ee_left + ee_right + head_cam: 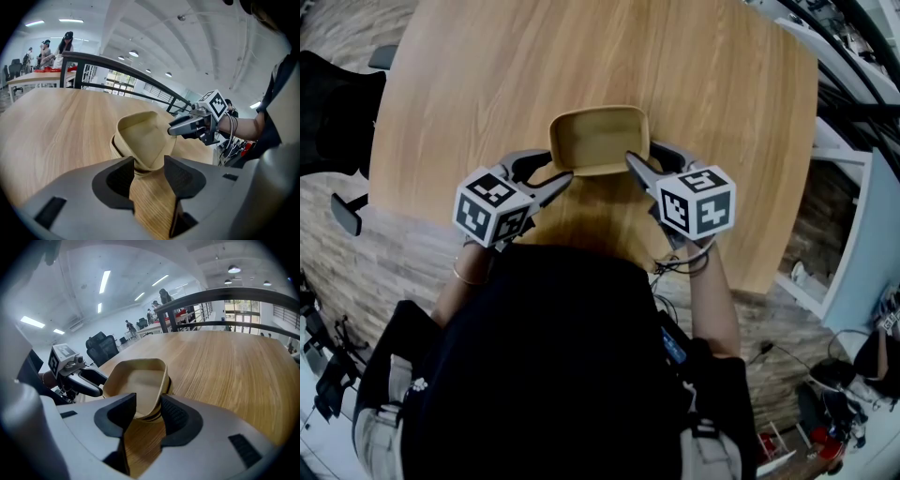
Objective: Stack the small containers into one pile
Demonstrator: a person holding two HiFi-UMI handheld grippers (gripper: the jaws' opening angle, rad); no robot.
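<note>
A pile of tan, rounded-square containers (598, 139) nested in one another sits on the wooden table (469, 75), near its front edge. My left gripper (549, 174) is open at the pile's near left corner, and that corner (140, 136) shows between its fingers (119, 176). My right gripper (652, 161) is open at the near right corner. The pile's rim (138, 380) lies in the gap between its pads (173, 411). Each gripper shows in the other's view: the right one (187, 124) and the left one (91, 379). Whether the pads touch the pile I cannot tell.
A black office chair (328, 122) stands left of the table. Cables and white shelving (853, 141) run along the right. A dark railing (122, 70) curves beyond the table's far edge. People stand far off at another table (47, 51).
</note>
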